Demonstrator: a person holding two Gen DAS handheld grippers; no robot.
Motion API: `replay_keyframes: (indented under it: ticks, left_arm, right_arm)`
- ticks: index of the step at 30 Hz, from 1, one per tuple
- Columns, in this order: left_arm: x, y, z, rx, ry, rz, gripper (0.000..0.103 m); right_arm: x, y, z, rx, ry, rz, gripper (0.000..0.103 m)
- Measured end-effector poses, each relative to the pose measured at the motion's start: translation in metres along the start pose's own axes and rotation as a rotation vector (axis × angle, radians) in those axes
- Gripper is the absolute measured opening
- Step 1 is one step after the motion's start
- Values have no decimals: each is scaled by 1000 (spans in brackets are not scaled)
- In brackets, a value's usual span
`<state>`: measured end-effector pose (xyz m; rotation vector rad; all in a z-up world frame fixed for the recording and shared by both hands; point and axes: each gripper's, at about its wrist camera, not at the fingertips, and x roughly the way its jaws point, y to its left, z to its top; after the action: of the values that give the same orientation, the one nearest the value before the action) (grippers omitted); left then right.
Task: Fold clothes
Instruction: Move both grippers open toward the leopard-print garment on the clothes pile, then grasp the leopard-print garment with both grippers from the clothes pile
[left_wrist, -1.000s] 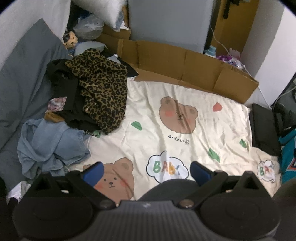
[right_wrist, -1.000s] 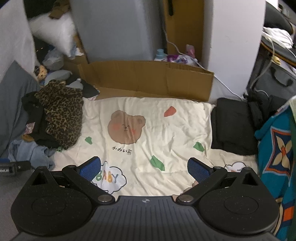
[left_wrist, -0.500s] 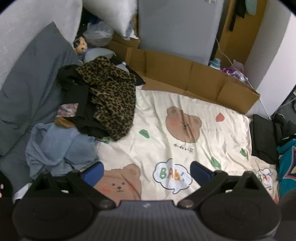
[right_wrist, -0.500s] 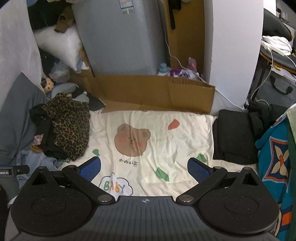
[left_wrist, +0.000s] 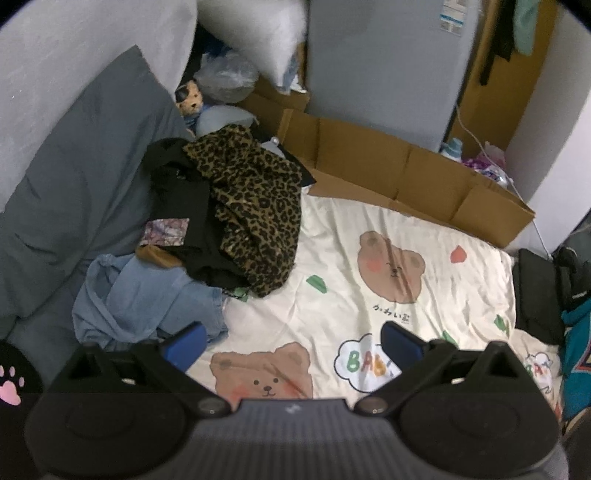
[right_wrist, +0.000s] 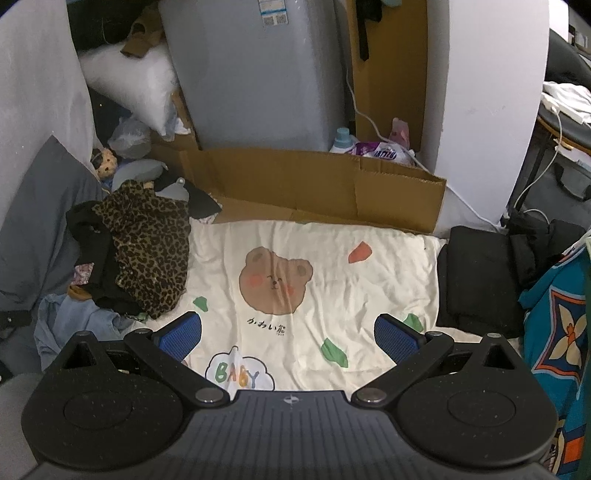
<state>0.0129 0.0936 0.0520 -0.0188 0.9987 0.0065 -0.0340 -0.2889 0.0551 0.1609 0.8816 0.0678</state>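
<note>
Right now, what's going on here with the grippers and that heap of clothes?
Nothing is being handled yet. The left gripper and right gripper both hang open and empty above the cream bear-print blanket. The unfolded pile sits at the blanket's left edge: a leopard-print garment on top of black clothing, with light blue denim nearest the left gripper. A folded black garment lies on the right.

Black gripper (right_wrist: 288, 338), blue ribbed pads (right_wrist: 395, 338)

I see unfolded heap at blanket's left edge: leopard-print top (left_wrist: 255, 206) over black garment (left_wrist: 188, 206), crumpled denim (left_wrist: 147, 299) in front.
</note>
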Motion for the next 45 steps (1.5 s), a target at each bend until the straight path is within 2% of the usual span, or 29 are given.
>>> replay_keyframes:
  ticks: [5, 11, 13, 16, 18, 22, 29, 32, 35, 38, 45]
  left_arm:
    - [11, 16, 9, -12, -17, -5, 101]
    - [26, 33, 19, -27, -17, -17, 100]
    - [31, 37, 22, -21, -21, -8, 99]
    - [44, 45, 26, -42, 0, 5, 96]
    - [51, 50, 30, -60, 11, -4, 92]
    - [62, 58, 37, -76, -6, 1, 92]
    - [106, 65, 56, -62, -9, -9, 91]
    - [130, 68, 61, -50, -10, -14, 81]
    - [156, 75, 63, -60, 1, -36, 76]
    - [182, 81, 65, -57, -11, -37, 75]
    - [244, 93, 70, -54, -5, -31, 75]
  right_arm:
    - [10, 4, 2, 16, -35, -13, 103]
    - [30, 11, 12, 26, -17, -2, 102]
    - [37, 18, 19, 29, 22, -22, 102]
    - [45, 26, 25, 29, 36, 28, 103]
    - [55, 33, 26, 16, 39, 37, 103]
    - [77, 46, 29, -38, 31, 40, 102]
    - [119, 57, 37, -66, 42, 69, 102]
    - [141, 62, 38, -74, 48, 72, 102]
    - [164, 67, 35, -84, 54, 84, 100]
    - [188, 75, 30, -94, 53, 111, 91]
    - [248, 96, 15, -103, 81, 164, 88]
